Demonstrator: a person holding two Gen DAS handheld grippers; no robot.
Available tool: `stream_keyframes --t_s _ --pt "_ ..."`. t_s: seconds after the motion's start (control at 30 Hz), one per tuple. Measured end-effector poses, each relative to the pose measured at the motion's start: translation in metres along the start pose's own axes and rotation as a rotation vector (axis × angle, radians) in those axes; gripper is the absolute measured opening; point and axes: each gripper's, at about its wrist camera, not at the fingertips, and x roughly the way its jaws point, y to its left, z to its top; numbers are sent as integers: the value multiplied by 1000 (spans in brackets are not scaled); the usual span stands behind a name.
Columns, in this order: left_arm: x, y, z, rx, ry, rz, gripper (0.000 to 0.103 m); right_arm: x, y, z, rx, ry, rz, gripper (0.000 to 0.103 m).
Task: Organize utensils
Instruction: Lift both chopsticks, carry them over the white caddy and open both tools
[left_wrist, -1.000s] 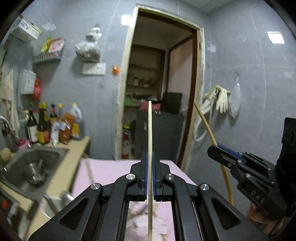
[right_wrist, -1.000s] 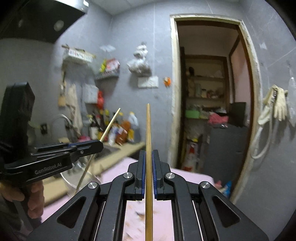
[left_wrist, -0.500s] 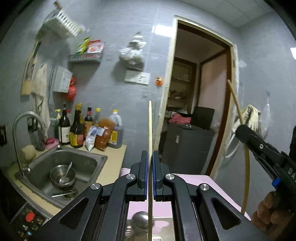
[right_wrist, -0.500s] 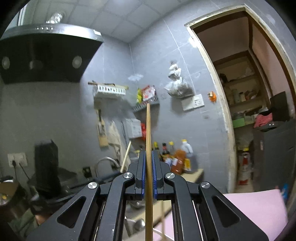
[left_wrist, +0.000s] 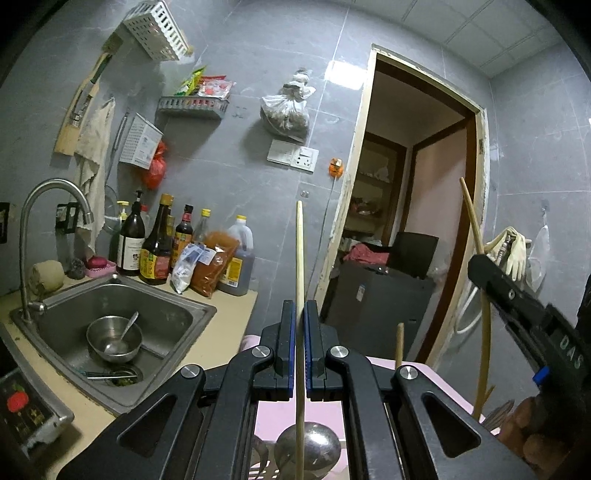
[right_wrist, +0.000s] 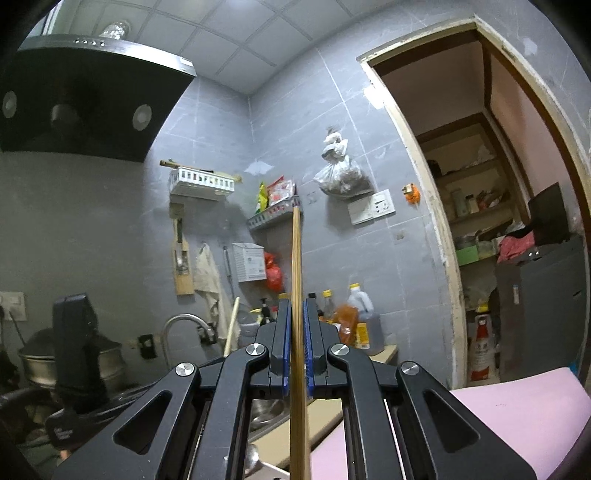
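Note:
My left gripper (left_wrist: 300, 308) is shut on a pale wooden chopstick (left_wrist: 300, 258) that stands upright between its blue pads. Below it lies a steel ladle bowl (left_wrist: 308, 448) over a pink utensil holder. My right gripper (right_wrist: 297, 306) is shut on a darker bamboo chopstick (right_wrist: 296, 266), also upright. The right gripper shows in the left wrist view (left_wrist: 480, 264) with its chopstick (left_wrist: 476, 243). The left gripper shows in the right wrist view at lower left (right_wrist: 74, 332) with its chopstick (right_wrist: 232, 325). Another stick end (left_wrist: 399, 343) rises behind my left gripper.
A steel sink (left_wrist: 55, 306) with a bowl and spoon (left_wrist: 114, 338) is at left, with a tap (left_wrist: 48, 199) and sauce bottles (left_wrist: 159, 243) on the counter. A pink tabletop (right_wrist: 517, 406) lies below. A doorway (left_wrist: 417, 221) is ahead; a range hood (right_wrist: 74, 99) hangs upper left.
Both grippers have tilted upward and turned left, so more wall, sink and ceiling show. Each still holds its chopstick. The ladle bowl has come into view under my left gripper.

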Motion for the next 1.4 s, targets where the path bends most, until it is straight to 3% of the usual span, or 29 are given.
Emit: stream_keyframes --t_s 0.3,0.5,0.8,1.13,1.27,1.4 --pt "-2 -1 -6 1 -9 11 2 -10 13 0 -38 -106 -132 4" --pt "-4 -4 -16 21 4 6 2 1 22 -13 -113 -65 -188 4" --pt "-6 -3 -30 54 60 -9 2 -4 13 -37 -166 62 -159 5" --pt "-14 -8 -36 27 150 -47 4 -16 12 -35 -194 184 -116 6" --pt "-19 -9 -34 7 158 -59 20 -17 11 -32 -186 203 -108 6" --pt "-27 -11 -26 -22 138 -69 25 -20 10 -25 -177 198 -90 9"
